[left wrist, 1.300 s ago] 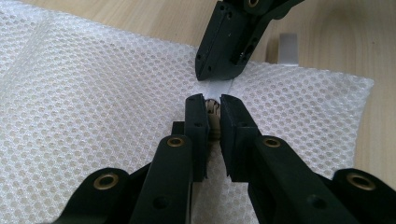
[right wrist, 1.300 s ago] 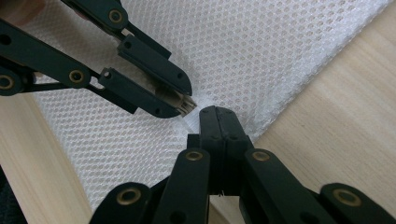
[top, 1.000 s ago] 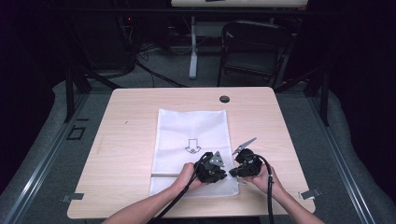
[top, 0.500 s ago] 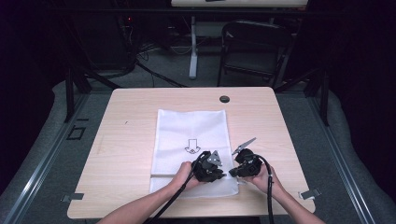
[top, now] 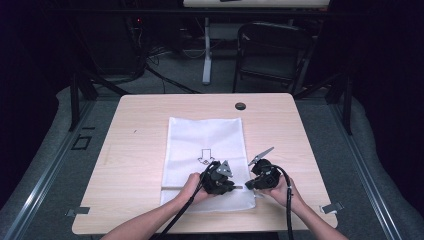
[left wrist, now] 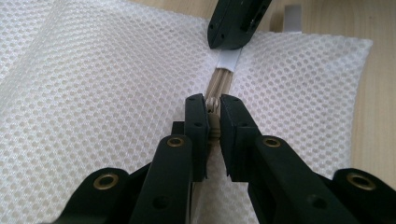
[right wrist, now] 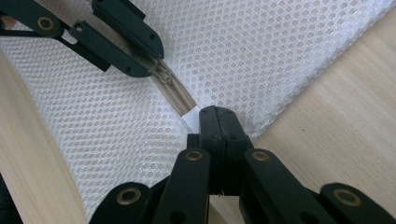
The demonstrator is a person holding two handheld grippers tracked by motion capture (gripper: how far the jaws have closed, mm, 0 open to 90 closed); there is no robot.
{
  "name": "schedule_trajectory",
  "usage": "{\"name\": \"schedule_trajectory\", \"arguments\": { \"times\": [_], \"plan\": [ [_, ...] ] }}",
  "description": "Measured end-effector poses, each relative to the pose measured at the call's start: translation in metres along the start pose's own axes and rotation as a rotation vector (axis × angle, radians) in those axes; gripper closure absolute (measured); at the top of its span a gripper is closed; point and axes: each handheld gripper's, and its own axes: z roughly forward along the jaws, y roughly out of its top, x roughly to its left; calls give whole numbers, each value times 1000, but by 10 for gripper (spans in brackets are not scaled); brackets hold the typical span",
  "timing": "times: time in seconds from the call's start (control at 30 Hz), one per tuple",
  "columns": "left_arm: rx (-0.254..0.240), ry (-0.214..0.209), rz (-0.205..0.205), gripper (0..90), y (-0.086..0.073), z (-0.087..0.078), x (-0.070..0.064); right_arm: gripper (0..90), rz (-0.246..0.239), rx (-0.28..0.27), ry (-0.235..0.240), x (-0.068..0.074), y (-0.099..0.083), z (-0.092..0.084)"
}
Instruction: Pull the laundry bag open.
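A white mesh bag [top: 205, 135] lies flat on the wooden table [top: 135, 135], printed with an arrow [top: 206, 158]. Its beige zipper [left wrist: 222, 80] runs along the near edge. My left gripper [left wrist: 212, 105] is shut on the zipper slider [right wrist: 161, 72]. My right gripper [right wrist: 217, 114] is shut on the white tab [right wrist: 190, 120] at the zipper's end, near the bag's right corner. In the high view the left gripper [top: 235, 187] and right gripper [top: 248, 186] face each other, tips close together. The right gripper's jaw [left wrist: 236, 23] shows beyond the slider.
A black grommet [top: 240, 106] sits near the table's far edge. A dark chair [top: 272, 50] stands behind the table. Bare wood lies left and right of the bag. Small metal clips [top: 332, 207] mark the near table corners.
My left gripper has edged slightly to the left along the zipper line. The right gripper has stayed in place on the tab.
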Motion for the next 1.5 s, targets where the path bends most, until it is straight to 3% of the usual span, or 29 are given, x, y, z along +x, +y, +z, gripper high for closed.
{"name": "schedule_trajectory", "arguments": {
  "times": [0.4, 0.7, 1.5],
  "plan": [
    [11, 3, 0, 823, -7, -7, 3, 900, -30, 2, -19, 2, 0, 0],
    [17, 18, -4, 822, -14, -14, 4, 900, -30, 2, -10, 2, 1, 0],
    [14, 5, -17, 822, -20, -22, 7, 900, -17, -9, -5, 1, 0, 1]
  ]
}}
